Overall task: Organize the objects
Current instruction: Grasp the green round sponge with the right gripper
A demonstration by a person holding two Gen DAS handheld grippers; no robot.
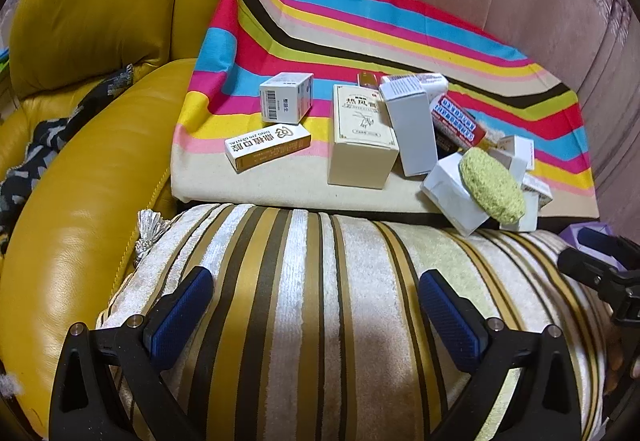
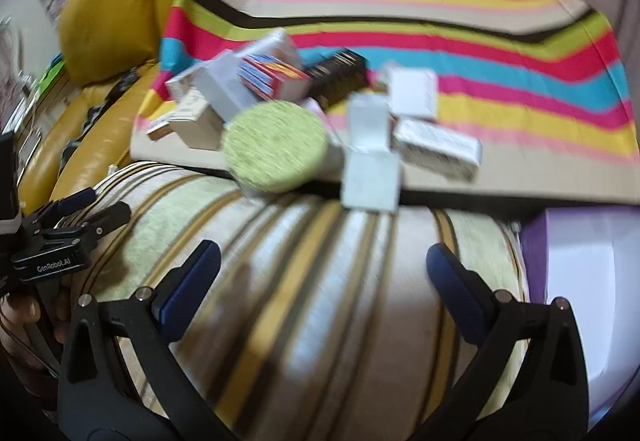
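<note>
- The left gripper tilts down over a gold-striped cushion, jaws spread wide, nothing between them.
- The right gripper tilts down over the same cushion, jaws likewise wide and empty.
- The boxes lie scattered on a rainbow-striped cloth beyond the cushion, with a green round pad leaning among them.
- A flat box reads "DING ZHI DENTAL"; the left gripper's body, seen from the right wrist, reads "GenRobot.AI".

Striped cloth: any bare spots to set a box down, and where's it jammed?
Free: the back of the striped cloth behind the boxes, and the front-left strip before the long box. Jammed: right of centre, around the tall cream box and the green pad, where boxes overhang the front edge.
</note>
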